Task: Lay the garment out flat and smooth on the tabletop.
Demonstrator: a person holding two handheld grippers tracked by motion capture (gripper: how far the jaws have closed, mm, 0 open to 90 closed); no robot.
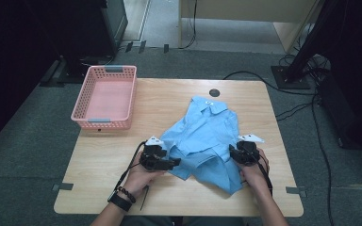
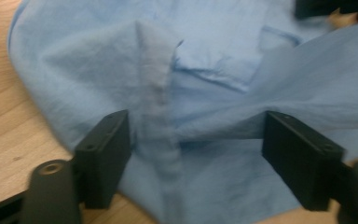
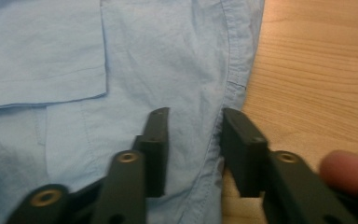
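- The blue shirt (image 1: 206, 141) lay on the wooden worktop (image 1: 108, 160), partly folded, collar at the far end and a loose fold of cloth bunched at the near end.
- I use the shirt as my landmark: the pink basket (image 1: 105, 96) stood well apart from it, beyond its far left corner, at the worktop's left edge.
- A small dark round plug (image 1: 214, 92) sat in the worktop just past the shirt's collar.
- My left gripper (image 1: 162, 160) was at the shirt's near left edge, jaws pointing in across the cloth.
- In the left gripper view its jaws stood wide apart; a raised ridge of shirt fabric (image 2: 158, 116) ran up between them, next to the left-hand jaw, and neither pad pressed on it.
- My right gripper (image 1: 243, 153) was at the shirt's near right edge, opposite the left one, with the bunched fold between the two.
- In the right gripper view its jaws had a narrow gap, and the shirt's stitched side hem (image 3: 214, 140) ran through that gap; the right-hand jaw sat over the line where cloth met bare wood.
- The pads there did not clamp the hem; I could see space on both sides of it.
- Both my hands rested at the near side of the shirt, forearms coming in from the worktop's near edge.
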